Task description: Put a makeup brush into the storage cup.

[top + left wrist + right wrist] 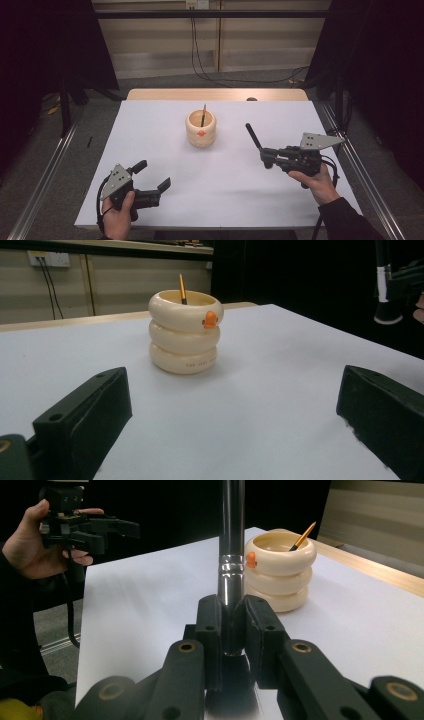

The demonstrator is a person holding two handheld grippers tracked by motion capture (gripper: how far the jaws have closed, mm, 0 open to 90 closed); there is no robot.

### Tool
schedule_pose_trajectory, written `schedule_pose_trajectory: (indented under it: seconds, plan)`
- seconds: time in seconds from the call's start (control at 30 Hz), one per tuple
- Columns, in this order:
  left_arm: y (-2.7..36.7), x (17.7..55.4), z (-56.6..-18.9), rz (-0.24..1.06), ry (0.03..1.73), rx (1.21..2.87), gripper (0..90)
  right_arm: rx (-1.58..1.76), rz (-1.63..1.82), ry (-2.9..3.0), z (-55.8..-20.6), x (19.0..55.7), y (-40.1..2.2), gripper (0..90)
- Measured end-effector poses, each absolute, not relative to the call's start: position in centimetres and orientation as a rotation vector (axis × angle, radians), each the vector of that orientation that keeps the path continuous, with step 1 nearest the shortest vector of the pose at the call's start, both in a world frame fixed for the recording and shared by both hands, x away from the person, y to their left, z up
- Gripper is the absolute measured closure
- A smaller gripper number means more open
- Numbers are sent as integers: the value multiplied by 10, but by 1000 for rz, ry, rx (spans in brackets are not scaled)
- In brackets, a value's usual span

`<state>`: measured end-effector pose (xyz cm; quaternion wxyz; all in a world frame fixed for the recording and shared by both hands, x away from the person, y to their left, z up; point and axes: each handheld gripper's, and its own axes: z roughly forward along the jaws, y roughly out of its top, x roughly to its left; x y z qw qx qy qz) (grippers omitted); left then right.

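Pen [253, 136] clamped in the right gripper [265, 156], that's the picture: a dark, slim pen with a silver band, its shaft sticking out past the jaws and angled up toward the far left over the right half of the table [150, 140]. In the right gripper view the two black jaws squeeze narrow on the pen [231, 555] from both sides, the barrel rising straight up between them. The person's right hand [312, 181] grips the tool from the near right, grey plate on top.

Over at centre, slightly far, stands the holder [201, 128], a cream pot stacked like three rings with a small orange knob on its near side. A pencil [203, 114] leans inside it, tip poking above the rim. Pen and holder are apart, the pen off to the holder's right.

Down at the near left, the left gripper [152, 175] sits low over the table in the left hand [119, 217], jaws spread wide with nothing between them. Its own view looks across bare white surface to the holder [185, 332] beyond.
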<state>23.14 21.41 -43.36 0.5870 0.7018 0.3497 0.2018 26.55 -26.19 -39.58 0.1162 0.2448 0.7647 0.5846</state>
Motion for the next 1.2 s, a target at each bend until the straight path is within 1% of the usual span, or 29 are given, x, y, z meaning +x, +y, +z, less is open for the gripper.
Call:
schedule_pose_trajectory:
  seconds: [0.17,0.33,0.73,1.2]
  plan:
    - [214,231,-433,461,807,1631,10,737,1724,2233,-400,253,-270,775]
    - [213,229,-434,463,811,1627,10,741,1702,2257,-406,250,-269,776]
    - [211,230,-434,436,793,1635,10,690,1710,2319,-401,251,-259,776]
    - [211,231,-434,460,795,1649,10,608,1628,2488,-396,260,-242,776]
